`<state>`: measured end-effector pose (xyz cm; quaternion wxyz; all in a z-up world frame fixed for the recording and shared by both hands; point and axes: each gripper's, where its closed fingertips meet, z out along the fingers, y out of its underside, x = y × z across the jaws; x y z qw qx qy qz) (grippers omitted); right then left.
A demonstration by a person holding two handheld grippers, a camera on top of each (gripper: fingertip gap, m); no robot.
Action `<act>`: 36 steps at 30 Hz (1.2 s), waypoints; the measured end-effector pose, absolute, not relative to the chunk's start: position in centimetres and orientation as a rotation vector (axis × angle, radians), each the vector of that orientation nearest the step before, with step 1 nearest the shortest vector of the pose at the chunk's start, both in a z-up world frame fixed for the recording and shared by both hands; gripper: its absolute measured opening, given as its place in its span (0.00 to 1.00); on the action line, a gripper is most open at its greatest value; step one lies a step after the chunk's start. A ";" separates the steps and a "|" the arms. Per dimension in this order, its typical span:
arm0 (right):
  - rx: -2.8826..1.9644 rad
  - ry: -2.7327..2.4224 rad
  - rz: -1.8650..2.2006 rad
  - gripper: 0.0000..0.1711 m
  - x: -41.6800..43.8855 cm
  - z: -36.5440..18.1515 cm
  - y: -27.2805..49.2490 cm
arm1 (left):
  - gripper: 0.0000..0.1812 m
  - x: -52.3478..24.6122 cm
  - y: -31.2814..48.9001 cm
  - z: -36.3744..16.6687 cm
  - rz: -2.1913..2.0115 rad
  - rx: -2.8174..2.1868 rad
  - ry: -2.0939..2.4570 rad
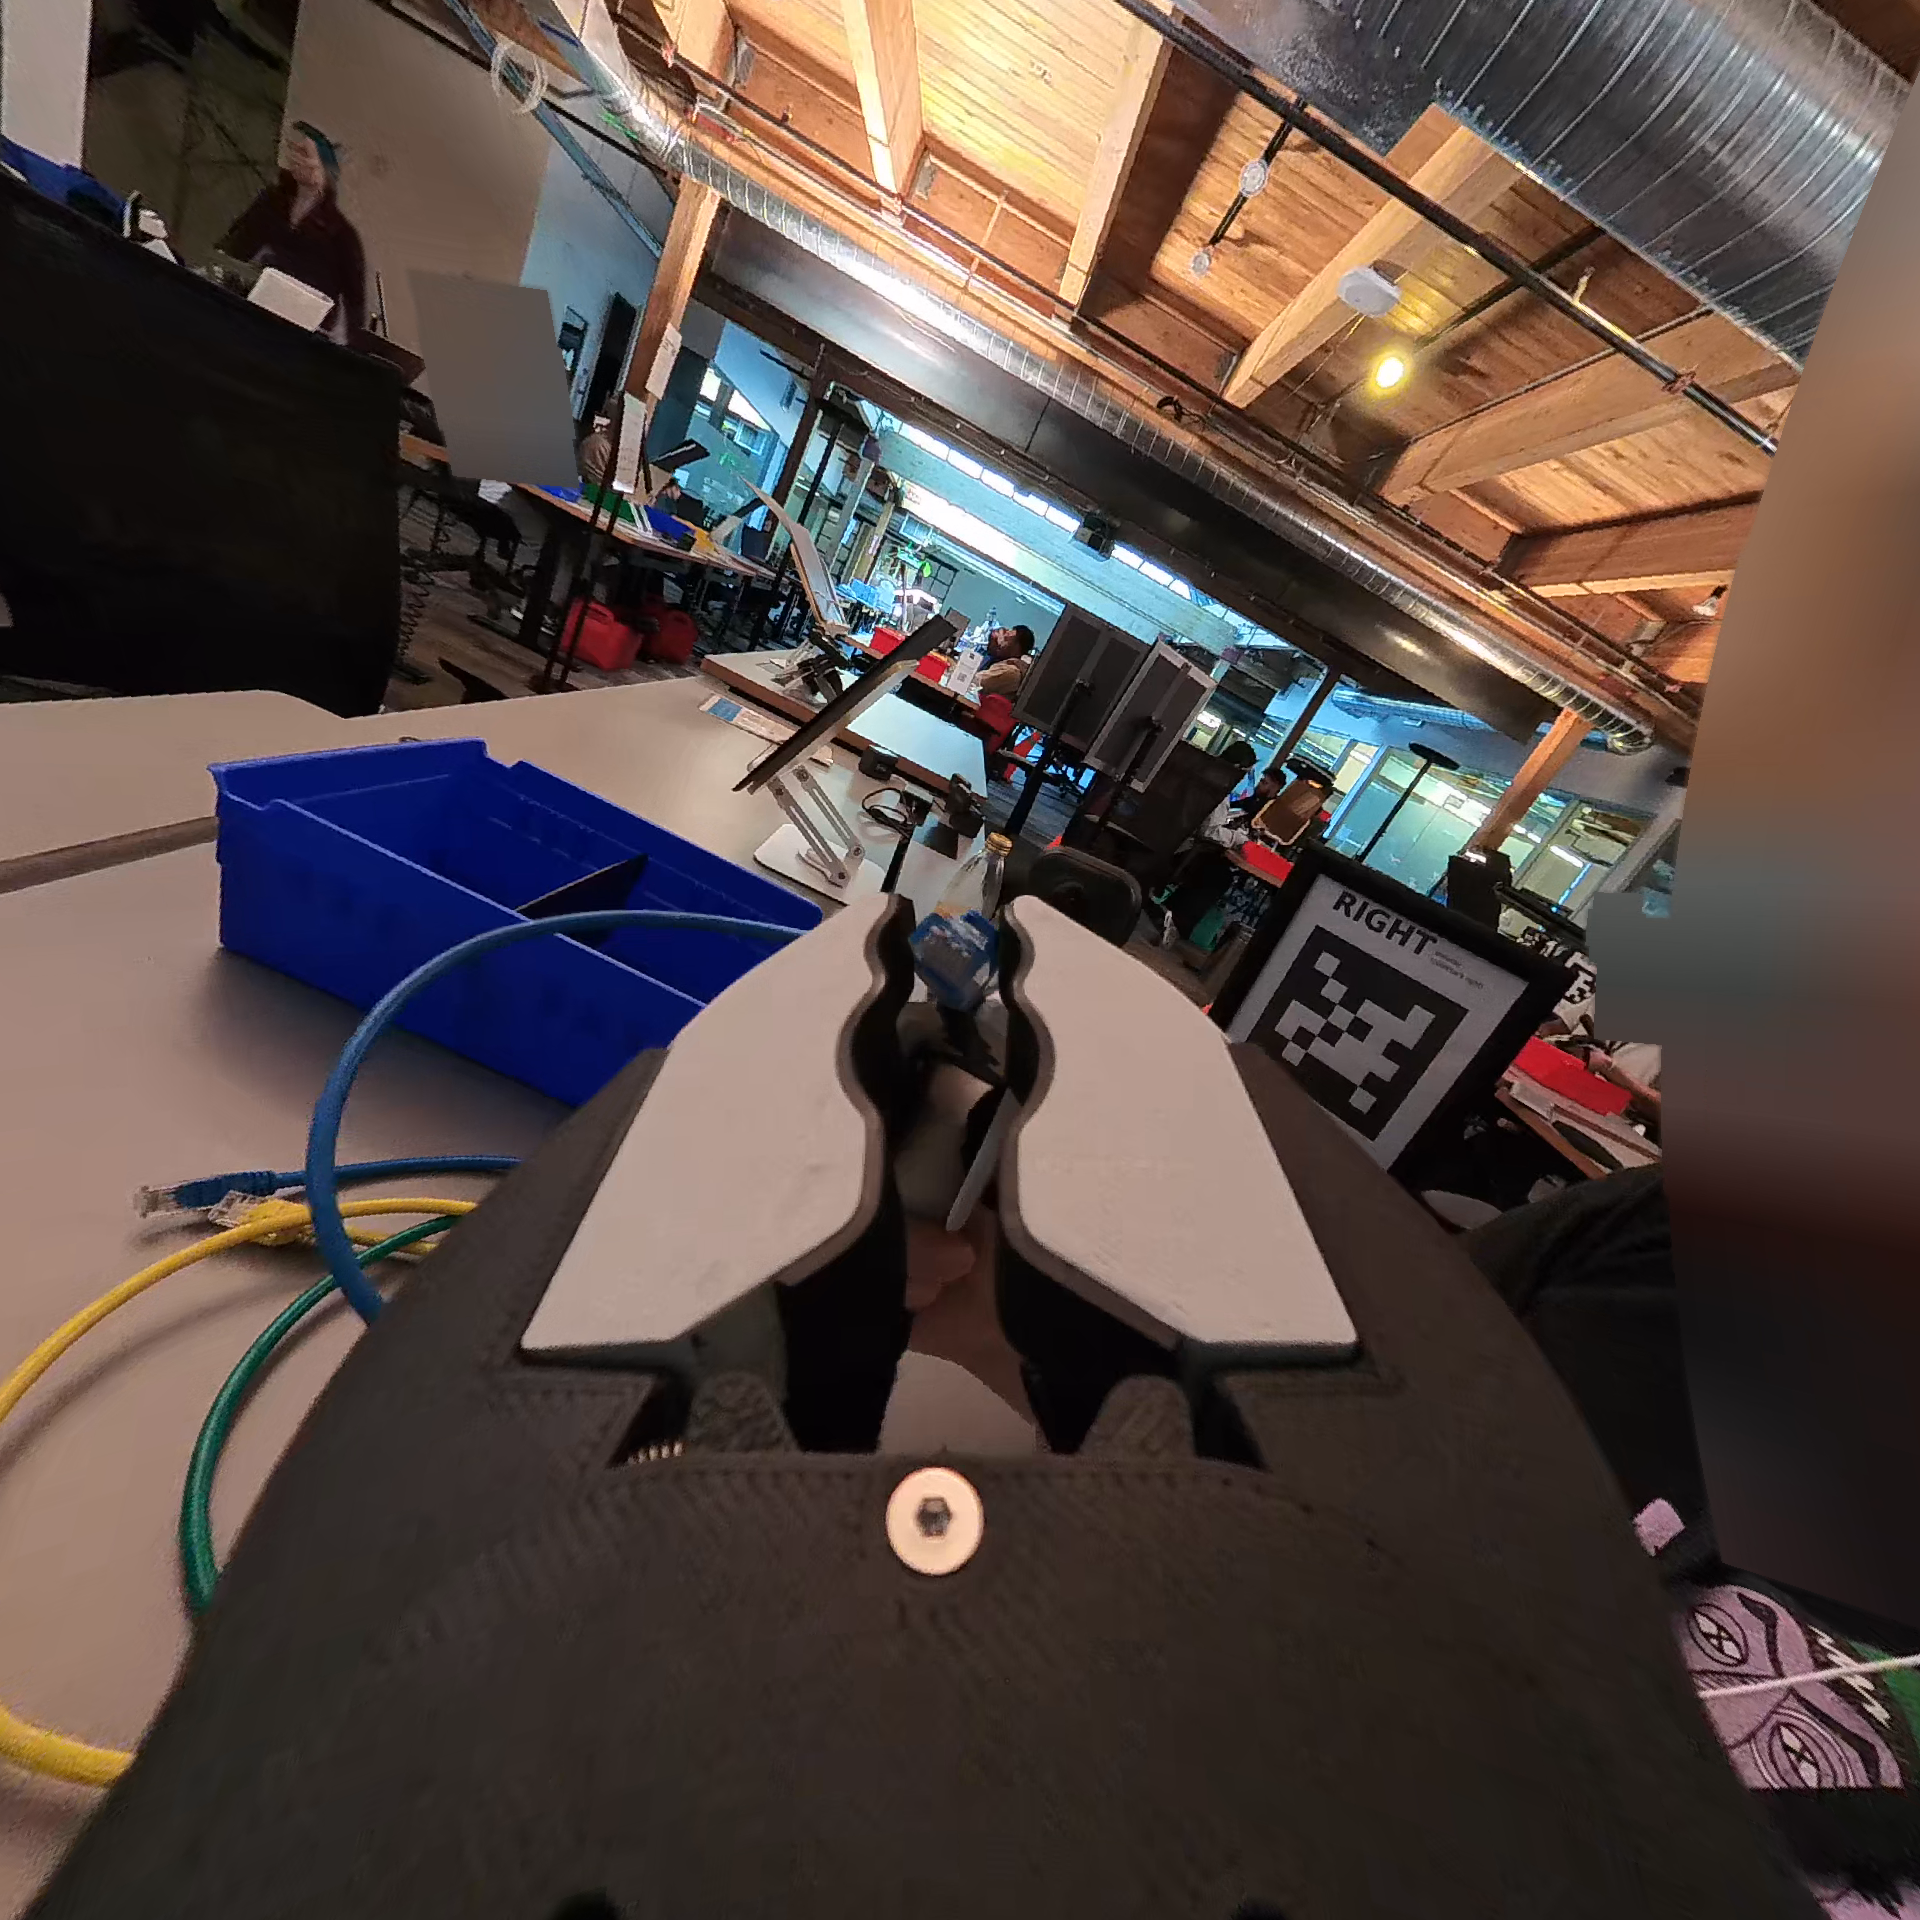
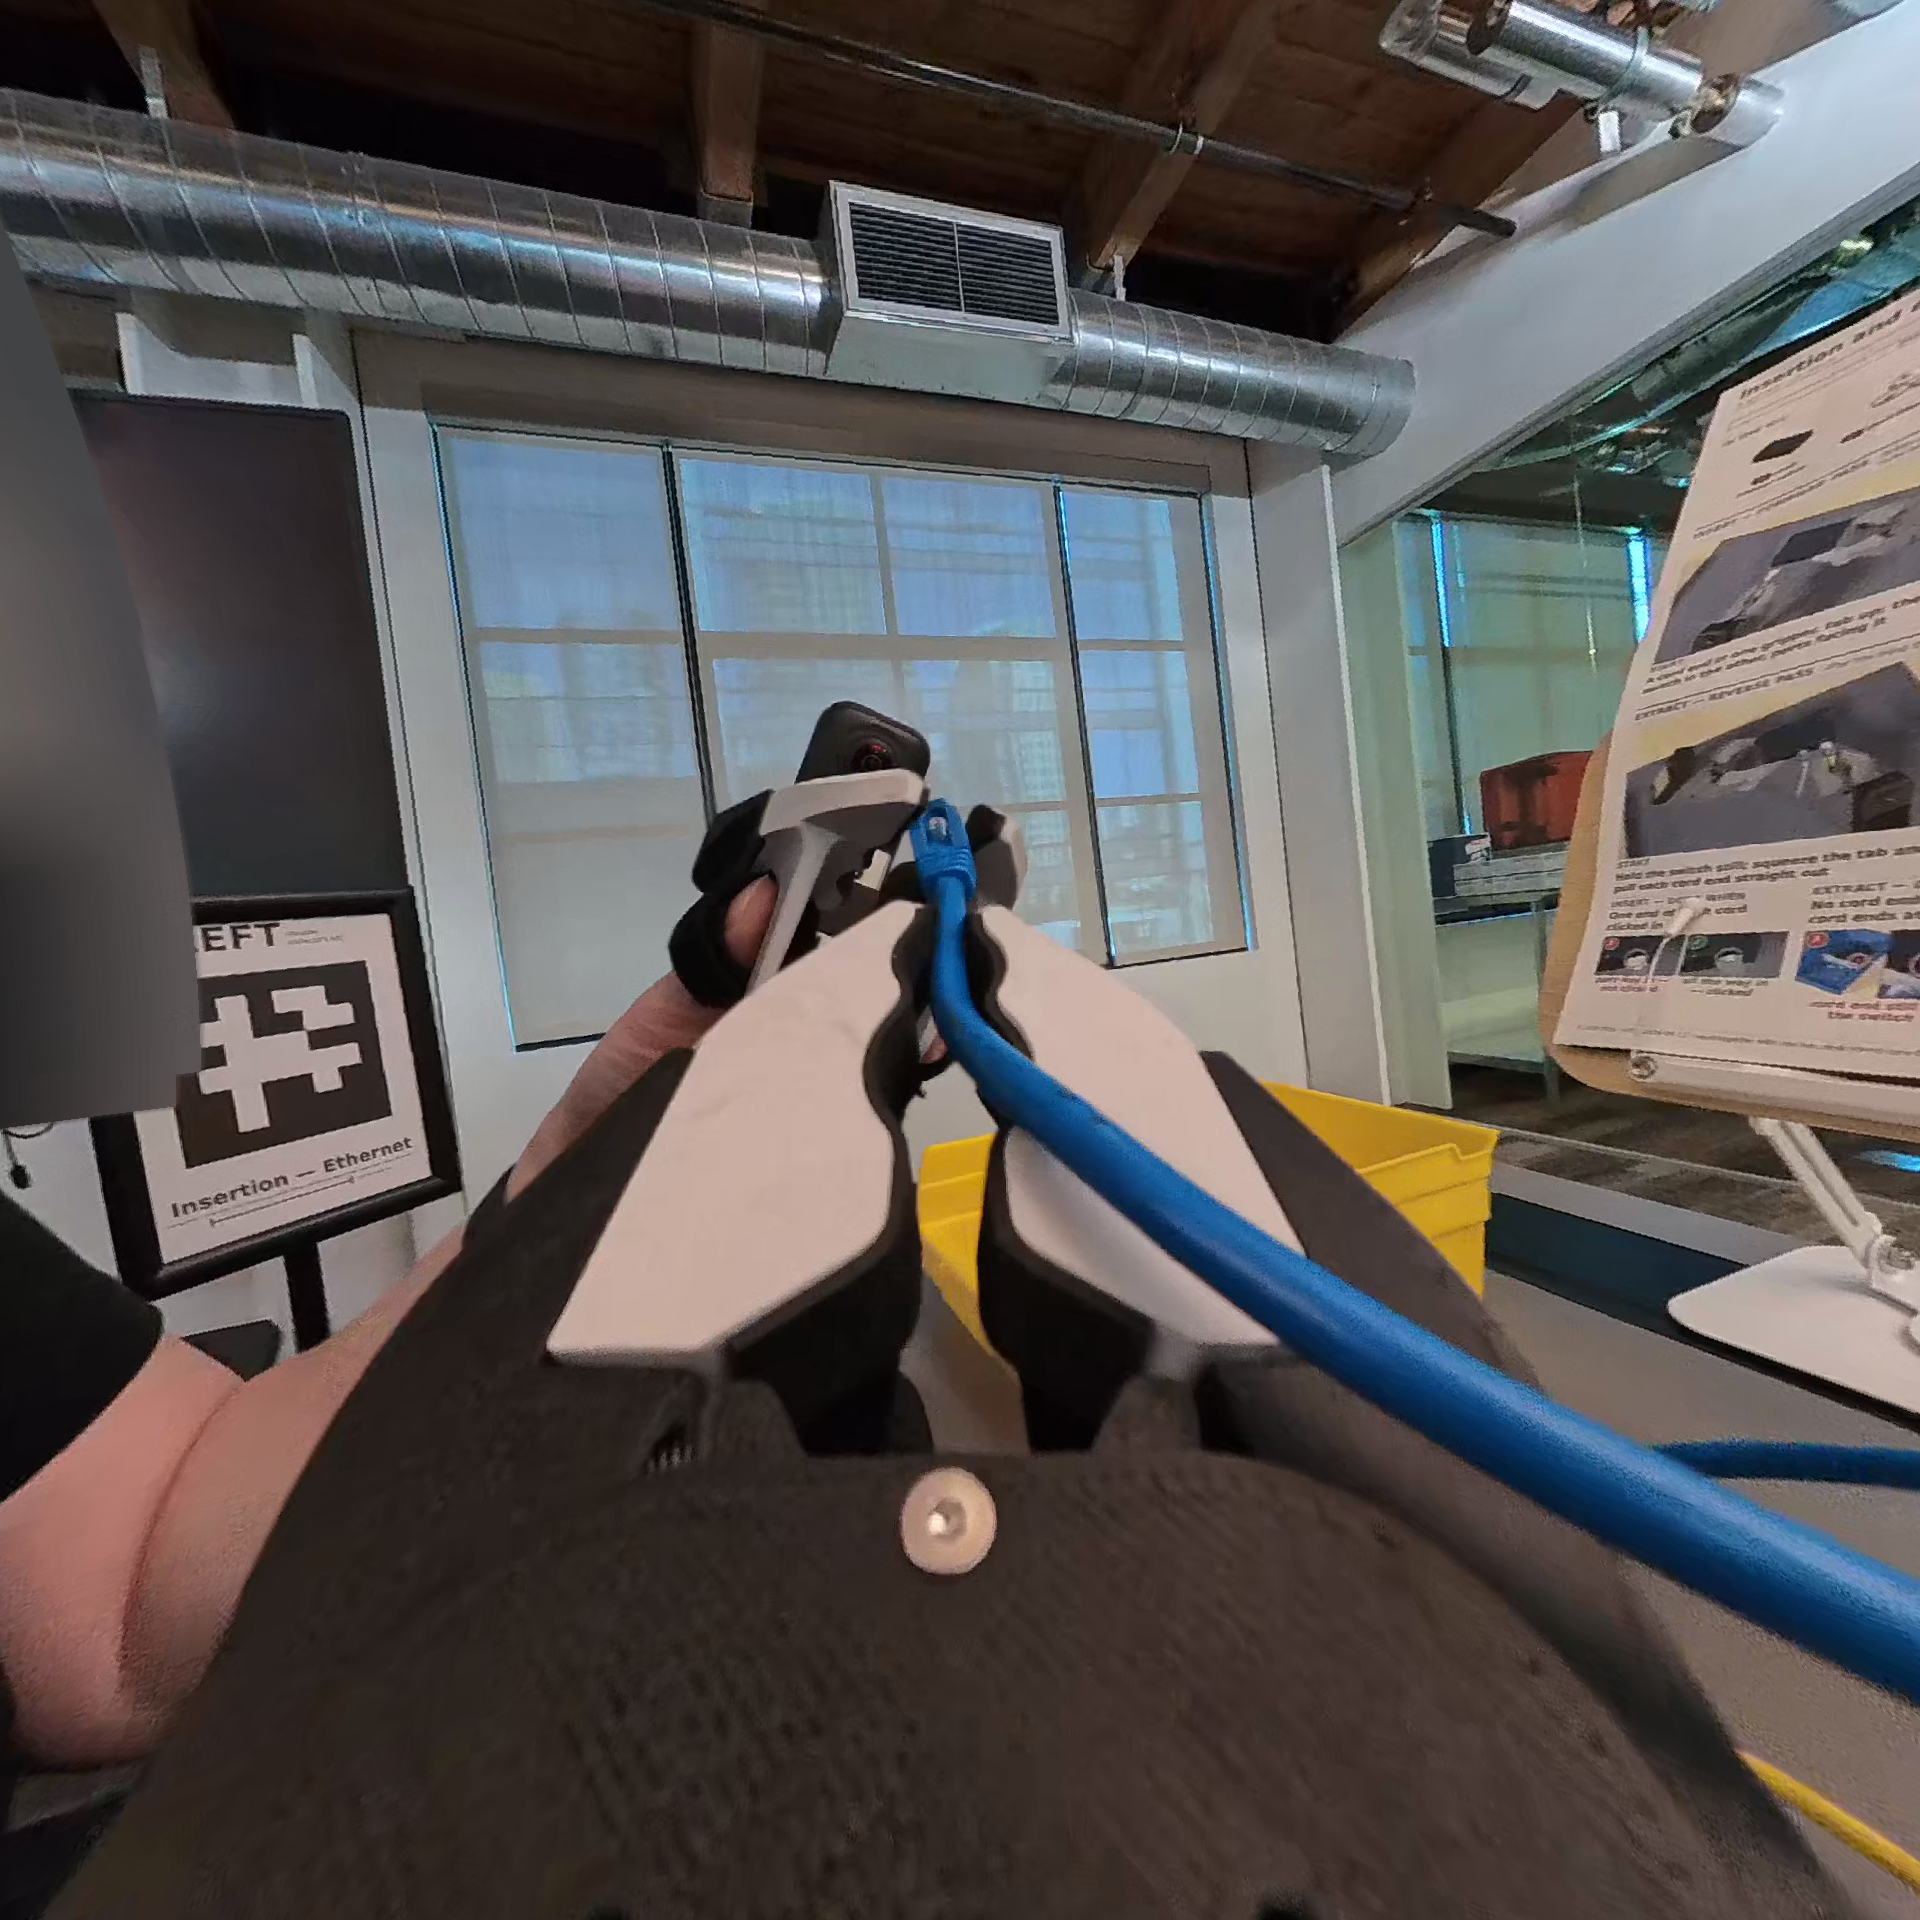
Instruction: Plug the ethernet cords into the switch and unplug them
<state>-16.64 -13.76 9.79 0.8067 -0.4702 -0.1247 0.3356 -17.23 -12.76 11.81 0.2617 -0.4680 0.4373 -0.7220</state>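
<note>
Right gripper point(image 2: 951, 925) fingers are clenched on the blue cord point(image 2: 1195, 1195) just behind its plug point(image 2: 940, 831). The plug sticks out past the fingertips, towards the left gripper point(image 1: 954, 920), which faces it.

Left fingers are nearly together, with the plug right at their tips. Can't tell if they pinch it or just bracket it. Something grey sits deeper in the gap and I can't identify it.

No switch is clearly visible in either view, so nothing confirms where the port is.

Risks, as I read it:
- The grip is on the round jacket, not the plug body. Any push on the nose could make the plug pivot or slide back through the fingers, so it would go in crooked or not seat.
- Latch tab side is unreadable from here. If the tab is wrong way round, it jams.
- The two sets of fingertips are almost touching. A small misalignment knocks them together and twists the plug.
- Slack trails back behind the right fingers and loops down left of the left fingers, over the yellow cord point(image 1: 104, 1309) and green cord point(image 1: 239, 1403) on the surface point(image 1: 104, 1039), just beside the blue bin point(image 1: 416, 831). A tug could drag those or catch the bin edge and pull the plug off line.
- Both grippers are up off the surface, so there's no bracing for insertion force.
</note>
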 end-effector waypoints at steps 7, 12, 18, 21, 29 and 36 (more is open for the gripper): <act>-1.030 -0.257 0.667 0.04 -15.7 8.7 -13.9 | 0.26 -19.4 -11.1 10.6 -1.825 -1.296 1.125; -1.080 -0.286 0.522 0.04 -14.4 7.8 -15.3 | 0.33 -24.0 -8.6 0.2 -1.157 -1.596 1.256; -1.127 -0.371 0.369 0.04 -14.2 7.4 -15.6 | 0.44 -25.9 -7.6 -11.0 -0.737 -1.907 1.242; -1.132 -0.366 0.376 0.04 -14.2 7.1 -15.5 | 0.49 -25.9 -5.6 -13.9 -0.538 -2.001 1.251; -1.174 -0.370 0.340 0.04 -13.9 5.7 -16.5 | 0.40 -25.4 -5.8 -16.0 -0.450 -2.125 1.438; -1.184 -0.369 0.358 0.04 -14.0 5.0 -16.5 | 0.44 -24.9 -6.0 -16.2 -0.489 -2.088 1.468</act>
